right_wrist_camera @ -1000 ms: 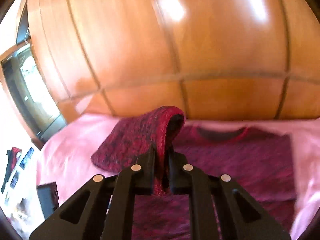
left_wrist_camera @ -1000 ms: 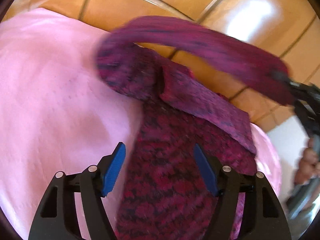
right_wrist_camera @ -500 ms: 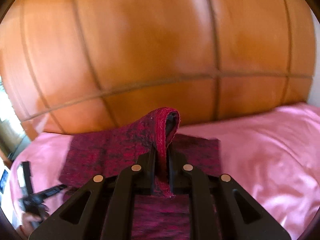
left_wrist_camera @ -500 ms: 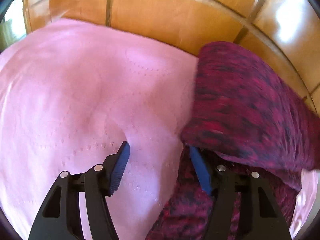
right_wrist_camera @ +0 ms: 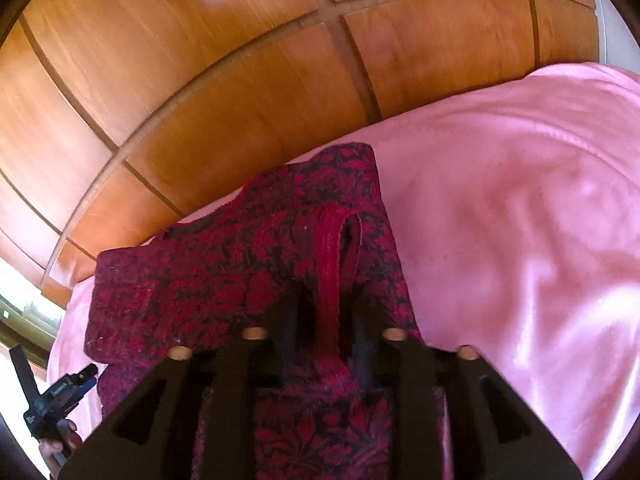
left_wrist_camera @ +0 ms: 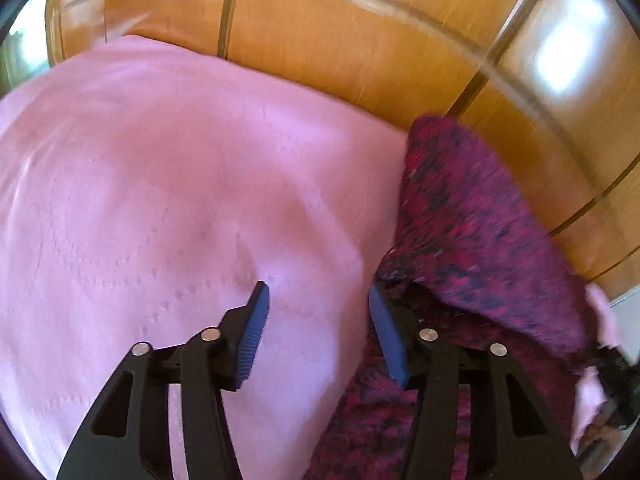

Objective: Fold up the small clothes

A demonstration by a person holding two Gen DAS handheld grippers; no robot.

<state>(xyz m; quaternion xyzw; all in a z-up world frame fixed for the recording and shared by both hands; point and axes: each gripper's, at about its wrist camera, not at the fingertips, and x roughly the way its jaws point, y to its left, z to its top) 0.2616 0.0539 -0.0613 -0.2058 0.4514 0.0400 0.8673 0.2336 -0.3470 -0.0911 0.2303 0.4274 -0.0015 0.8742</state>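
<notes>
A small dark red and black patterned sweater (right_wrist_camera: 240,276) lies on a pink bedspread (right_wrist_camera: 520,220). My right gripper (right_wrist_camera: 326,312) is shut on the red cuff of its sleeve (right_wrist_camera: 334,240), holding the sleeve folded across the body. In the left wrist view the sweater (left_wrist_camera: 472,232) is at the right, with the folded sleeve draped over it. My left gripper (left_wrist_camera: 318,300) is open and empty above the pink bedspread (left_wrist_camera: 160,180), its right finger at the sweater's left edge.
A wooden panelled headboard (right_wrist_camera: 200,80) runs along the far side of the bed; it also shows in the left wrist view (left_wrist_camera: 360,48). The left gripper's handle and the hand holding it (right_wrist_camera: 56,404) show at the lower left of the right wrist view.
My right gripper has carried the sleeve across and down onto the sweater's body. My left gripper has shifted left, off the sweater and over the bedspread, still open.
</notes>
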